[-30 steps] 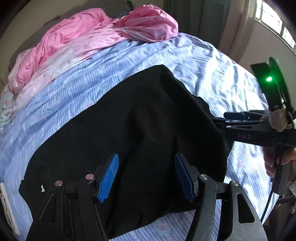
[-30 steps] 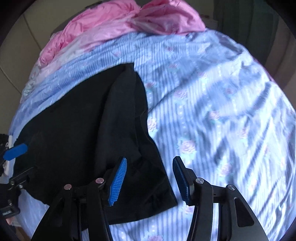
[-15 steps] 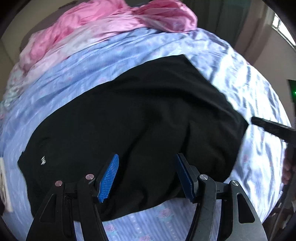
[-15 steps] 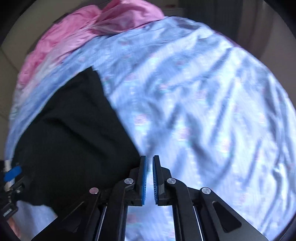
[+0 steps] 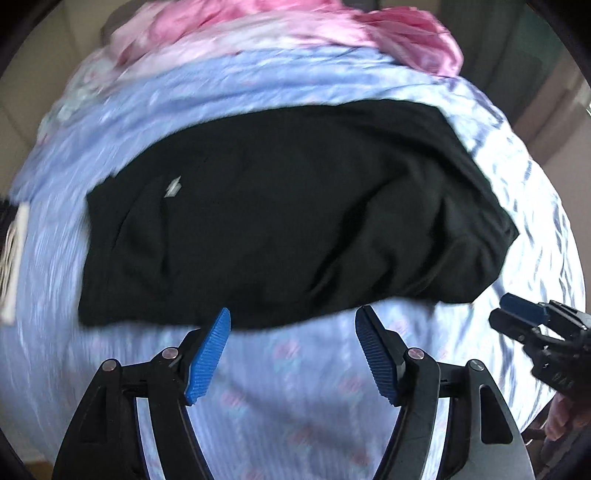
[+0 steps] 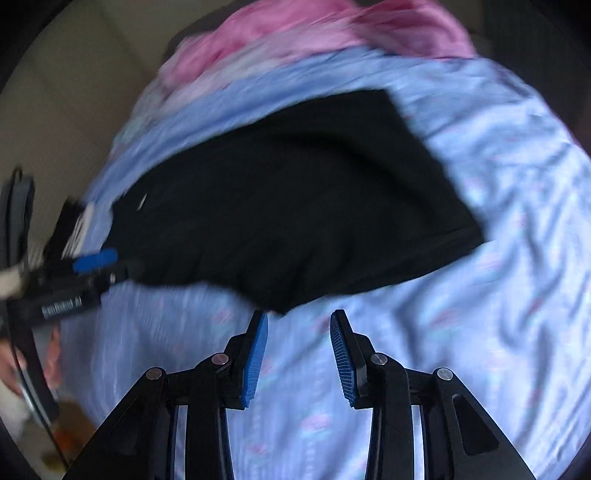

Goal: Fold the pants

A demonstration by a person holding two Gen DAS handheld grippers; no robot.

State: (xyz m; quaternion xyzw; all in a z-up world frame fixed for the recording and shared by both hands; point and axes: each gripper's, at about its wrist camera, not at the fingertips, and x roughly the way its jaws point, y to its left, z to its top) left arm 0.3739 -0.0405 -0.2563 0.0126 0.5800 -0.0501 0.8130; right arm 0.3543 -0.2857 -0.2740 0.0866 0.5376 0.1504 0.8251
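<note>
The black pants lie folded in a wide dark slab on the blue floral bedsheet, with a small grey logo near their left end. My left gripper hovers just short of their near edge; its jaws are opening, with only sheet between them. In the right wrist view the pants fill the middle. My right gripper sits close to their near corner, jaws opening, nothing between them. Each gripper also shows in the other's view: the right gripper and the left gripper.
A crumpled pink blanket is heaped along the far side of the bed. A white tag-like object lies at the left edge of the sheet. A person's hand shows at the lower right. Bare sheet spreads right of the pants.
Both grippers have drawn back off the pants to the sheet at their near edge. The right gripper went shut half a second ago and stands parted again. The views are blurred by motion.
</note>
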